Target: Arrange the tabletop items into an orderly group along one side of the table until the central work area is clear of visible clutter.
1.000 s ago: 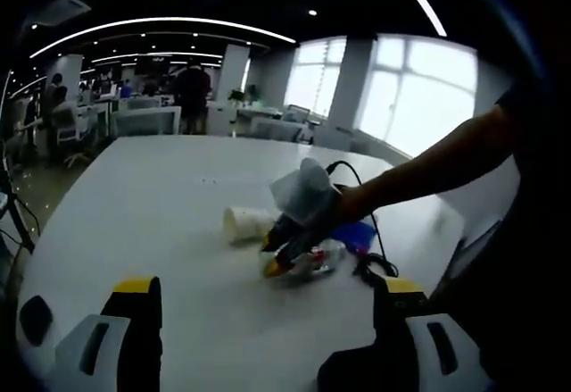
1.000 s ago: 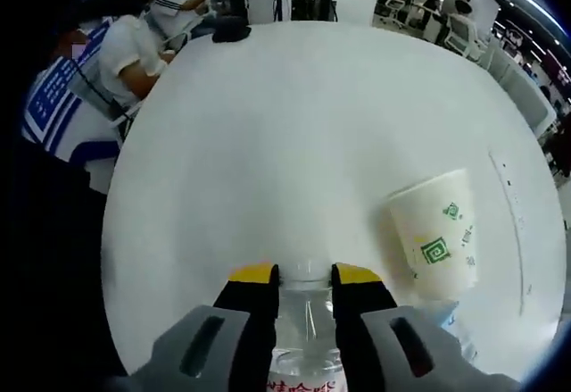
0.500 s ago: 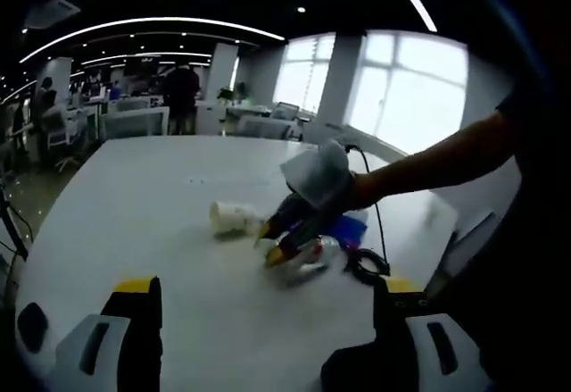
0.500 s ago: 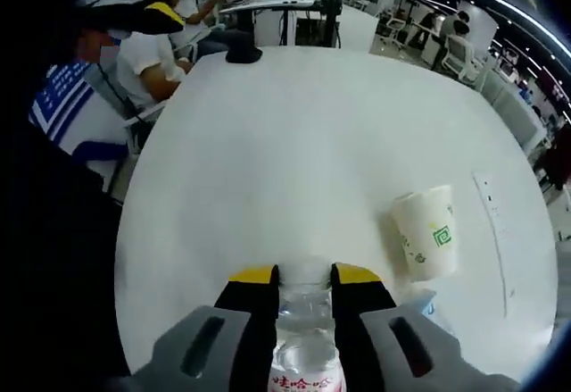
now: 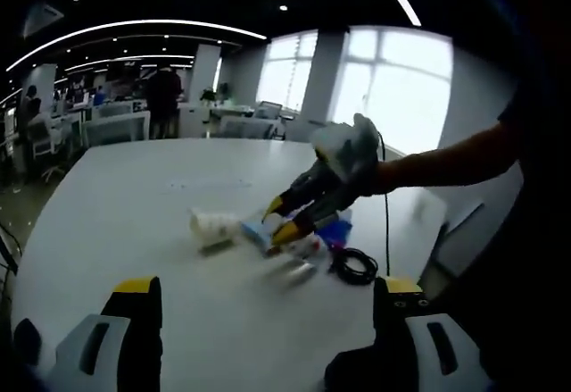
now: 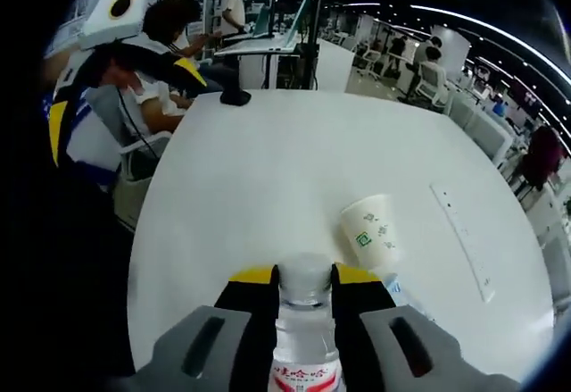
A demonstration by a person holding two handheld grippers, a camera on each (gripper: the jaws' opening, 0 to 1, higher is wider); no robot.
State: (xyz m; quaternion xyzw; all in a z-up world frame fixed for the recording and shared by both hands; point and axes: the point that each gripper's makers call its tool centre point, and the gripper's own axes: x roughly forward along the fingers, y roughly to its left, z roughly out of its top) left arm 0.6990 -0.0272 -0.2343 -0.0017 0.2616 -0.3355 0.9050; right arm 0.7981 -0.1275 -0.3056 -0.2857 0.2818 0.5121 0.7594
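Right tool (image 6: 304, 275) clamped on water bottle (image 6: 303, 338); left tool (image 5: 265, 289) apart; paper cup (image 6: 369, 234) apparently lying sideways

A seated person (image 6: 165, 48) in a white top leans at the worktop's (image 6: 294, 169) far edge, a dark object (image 6: 235, 98) just beside. Bright windows (image 5: 393, 88) glow behind rows of office desks (image 5: 116, 124).
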